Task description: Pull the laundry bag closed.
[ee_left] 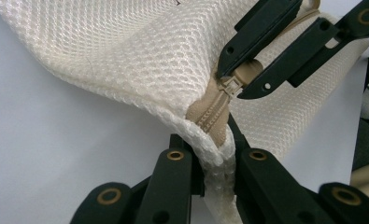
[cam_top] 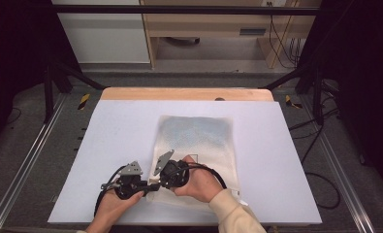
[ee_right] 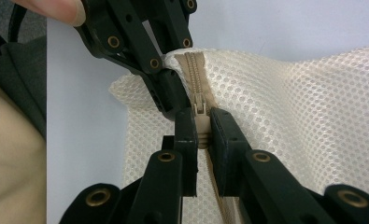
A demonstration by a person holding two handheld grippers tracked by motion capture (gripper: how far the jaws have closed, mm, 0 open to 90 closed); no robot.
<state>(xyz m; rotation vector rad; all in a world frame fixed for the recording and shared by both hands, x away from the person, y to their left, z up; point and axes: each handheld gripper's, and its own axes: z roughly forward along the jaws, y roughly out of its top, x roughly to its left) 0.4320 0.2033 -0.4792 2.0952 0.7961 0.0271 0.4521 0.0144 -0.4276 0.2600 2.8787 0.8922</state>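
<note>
Black jaws of the left gripper (ee_left: 214,158) clamp the bunched corner of a cream mesh laundry bag (cam_top: 194,145), just beyond its tan zipper (ee_left: 215,109) end. Right gripper (ee_right: 202,135) jaws pinch the zipper pull (ee_right: 200,112), probably its tab, close ahead of the left jaws, on the white table (cam_top: 276,160).

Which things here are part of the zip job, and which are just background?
In the job:
- mesh bag
- its tan zipper, slider at the corner
- left gripper, shut on the bag's corner
- right gripper, shut on the zipper pull

Background:
- white table
- wooden cabinet behind it
- cables on the floor
</note>
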